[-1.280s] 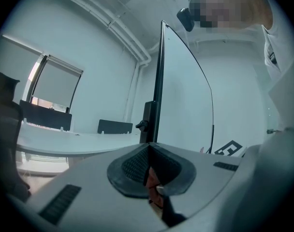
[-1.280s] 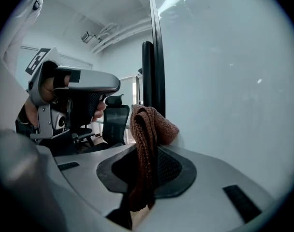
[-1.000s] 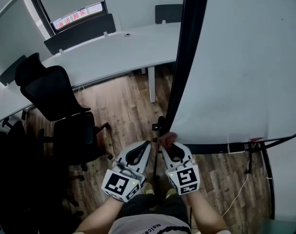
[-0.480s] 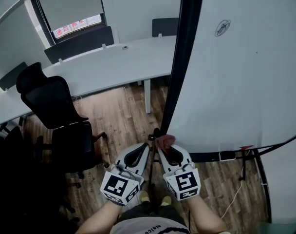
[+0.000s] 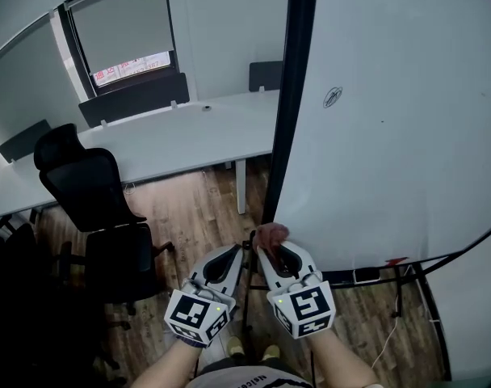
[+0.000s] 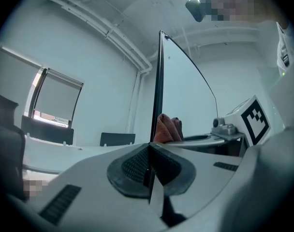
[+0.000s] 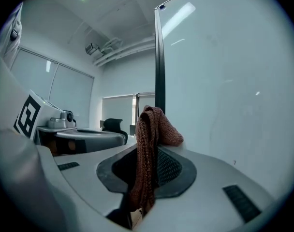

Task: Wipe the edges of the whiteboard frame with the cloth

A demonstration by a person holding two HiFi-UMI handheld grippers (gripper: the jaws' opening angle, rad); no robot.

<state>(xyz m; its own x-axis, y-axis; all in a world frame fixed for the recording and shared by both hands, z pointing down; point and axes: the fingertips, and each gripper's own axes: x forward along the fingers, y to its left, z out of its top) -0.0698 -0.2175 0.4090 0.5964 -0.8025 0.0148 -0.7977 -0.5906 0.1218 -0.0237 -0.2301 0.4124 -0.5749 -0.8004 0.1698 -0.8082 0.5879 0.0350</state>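
Wood-plank flooring (image 5: 197,208), a long white desk (image 5: 157,140) and a black office chair (image 5: 84,184) fill the head view. The tall whiteboard's black frame edge (image 5: 292,95) runs down through it to the two tongs. The left gripper (image 5: 239,250) view shows its jaws pressed together and empty, just beside that edge. The right gripper (image 5: 264,250) view shows its jaws clamped on a reddish-brown knitted cloth (image 5: 270,234), bunched right at the frame's lower end.

The head view looks steeply down from overhead. Both gripper views tilt upward, close along their jaws; all three share the whiteboard frame (image 5: 298,55).
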